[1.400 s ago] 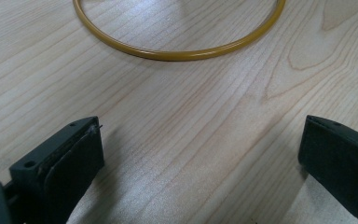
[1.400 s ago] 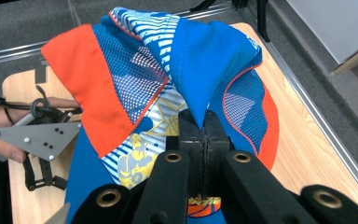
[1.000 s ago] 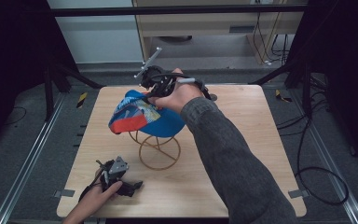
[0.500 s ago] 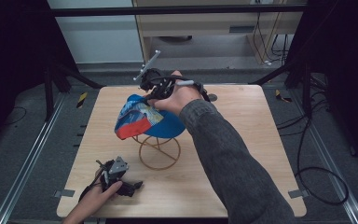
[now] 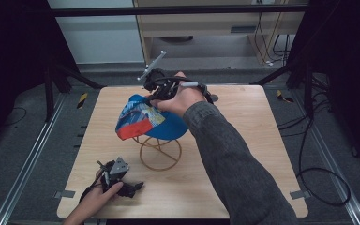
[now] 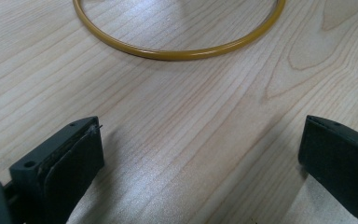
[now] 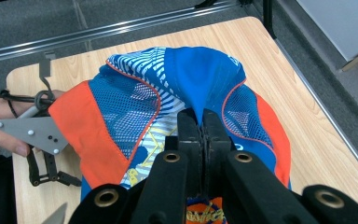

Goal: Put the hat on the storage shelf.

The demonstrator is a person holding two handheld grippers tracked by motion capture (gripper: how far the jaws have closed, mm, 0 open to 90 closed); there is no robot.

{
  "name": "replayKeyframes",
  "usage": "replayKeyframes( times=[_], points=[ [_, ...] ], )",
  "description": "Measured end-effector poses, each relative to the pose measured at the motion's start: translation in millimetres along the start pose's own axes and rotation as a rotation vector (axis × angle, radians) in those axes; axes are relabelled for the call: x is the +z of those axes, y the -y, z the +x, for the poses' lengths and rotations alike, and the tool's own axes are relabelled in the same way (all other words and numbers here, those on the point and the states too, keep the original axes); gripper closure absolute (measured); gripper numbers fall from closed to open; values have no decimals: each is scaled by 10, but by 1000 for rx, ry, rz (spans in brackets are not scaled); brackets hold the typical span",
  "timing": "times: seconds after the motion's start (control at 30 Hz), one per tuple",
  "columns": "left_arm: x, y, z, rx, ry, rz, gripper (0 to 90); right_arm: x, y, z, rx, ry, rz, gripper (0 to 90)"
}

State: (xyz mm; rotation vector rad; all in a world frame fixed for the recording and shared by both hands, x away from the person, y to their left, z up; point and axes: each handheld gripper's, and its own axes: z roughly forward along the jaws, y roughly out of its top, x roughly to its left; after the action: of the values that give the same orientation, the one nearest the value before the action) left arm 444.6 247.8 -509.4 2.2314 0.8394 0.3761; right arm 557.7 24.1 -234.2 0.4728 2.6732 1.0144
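No text, label or number reads clearly anywhere. In the right gripper view, at the bottom centre of the frame, the cap (image 7: pixel 186 93) carries some pale yellow lettering just below the closed black jaws, but it is cut off and too blurred to make out. The pale scribbled marks on its blue mesh panel are pattern, not words.
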Motion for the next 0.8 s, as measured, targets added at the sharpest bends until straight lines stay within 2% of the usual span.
replayKeyframes(
  times=[0.47, 0.8],
  points=[
    [0, 0, 0, 0, 0, 0, 0, 11, -25, 4, -3, 3, 3, 879],
    [0, 0, 0, 0, 0, 0, 0, -7, -14, 11, 0, 8, 3, 827]
  ],
)
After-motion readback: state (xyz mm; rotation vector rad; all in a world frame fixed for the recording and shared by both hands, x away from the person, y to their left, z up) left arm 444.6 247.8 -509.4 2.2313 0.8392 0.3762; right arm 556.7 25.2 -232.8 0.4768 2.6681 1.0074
